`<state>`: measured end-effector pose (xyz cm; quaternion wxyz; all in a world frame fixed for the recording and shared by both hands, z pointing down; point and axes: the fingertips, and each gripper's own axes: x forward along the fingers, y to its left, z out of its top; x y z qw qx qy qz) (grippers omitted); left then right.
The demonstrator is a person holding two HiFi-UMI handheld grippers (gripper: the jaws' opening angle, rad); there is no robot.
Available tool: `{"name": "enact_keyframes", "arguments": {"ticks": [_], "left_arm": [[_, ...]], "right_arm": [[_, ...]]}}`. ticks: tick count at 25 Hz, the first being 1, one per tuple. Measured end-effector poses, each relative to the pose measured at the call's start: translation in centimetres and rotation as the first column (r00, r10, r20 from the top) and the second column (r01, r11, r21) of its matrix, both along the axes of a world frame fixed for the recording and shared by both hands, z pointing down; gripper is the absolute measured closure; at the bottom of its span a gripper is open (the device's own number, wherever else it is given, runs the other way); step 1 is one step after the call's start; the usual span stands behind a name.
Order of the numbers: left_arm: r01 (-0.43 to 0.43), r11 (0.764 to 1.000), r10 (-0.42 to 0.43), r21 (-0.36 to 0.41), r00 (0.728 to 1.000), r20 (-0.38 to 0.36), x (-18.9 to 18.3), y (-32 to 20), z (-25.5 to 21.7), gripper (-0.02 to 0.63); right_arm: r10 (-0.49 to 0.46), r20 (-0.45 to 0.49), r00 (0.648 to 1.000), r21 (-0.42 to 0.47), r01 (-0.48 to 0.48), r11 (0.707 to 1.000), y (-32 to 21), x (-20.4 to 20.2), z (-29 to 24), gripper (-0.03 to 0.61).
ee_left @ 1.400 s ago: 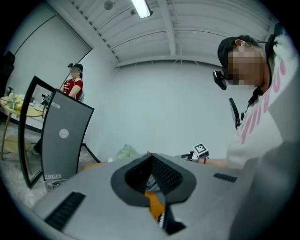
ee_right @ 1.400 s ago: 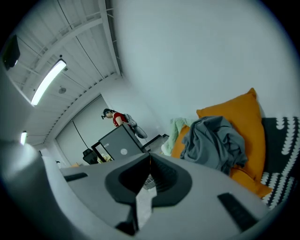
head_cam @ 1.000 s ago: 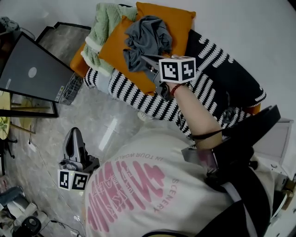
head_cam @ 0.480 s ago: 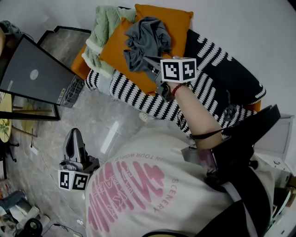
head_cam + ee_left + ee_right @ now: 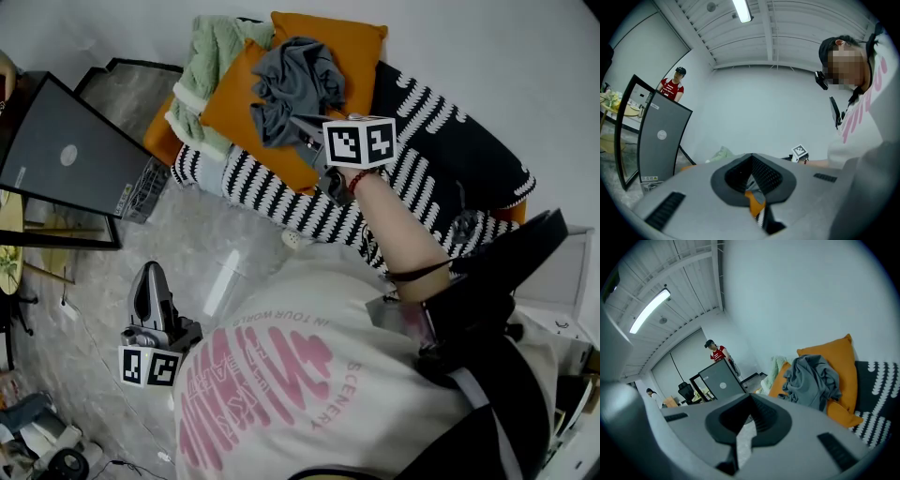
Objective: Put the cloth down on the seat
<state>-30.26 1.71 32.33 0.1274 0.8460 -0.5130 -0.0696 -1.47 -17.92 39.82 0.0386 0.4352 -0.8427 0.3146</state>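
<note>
A crumpled grey cloth (image 5: 296,82) lies on an orange cushion (image 5: 232,105) on the seat, a sofa under a black-and-white striped cover (image 5: 281,202). My right gripper (image 5: 300,121) hangs just in front of the cloth's near edge with its jaws shut and nothing between them. Its marker cube (image 5: 359,141) sits above the wrist. In the right gripper view the cloth (image 5: 813,379) lies apart from the gripper (image 5: 751,398), draped over the cushion (image 5: 834,357). My left gripper (image 5: 150,270) hangs low over the floor at the left, shut and empty, far from the sofa.
A pale green blanket (image 5: 211,56) is bunched at the sofa's far left end. A dark leaning panel (image 5: 66,155) and a wire basket (image 5: 145,183) stand on the marble floor to the left. A person in red (image 5: 672,86) stands behind the panel.
</note>
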Motion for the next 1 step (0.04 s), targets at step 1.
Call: {"name": "enact_keyframes", "arguments": {"ticks": [1], "left_arm": [[0.002, 1.000, -0.002, 0.002, 1.000, -0.001, -0.05, 0.17, 0.01, 0.604]], "right_arm": [[-0.002, -0.006, 1.000, 0.004, 0.002, 1.000, 0.15, -0.04, -0.04, 0.568]]}}
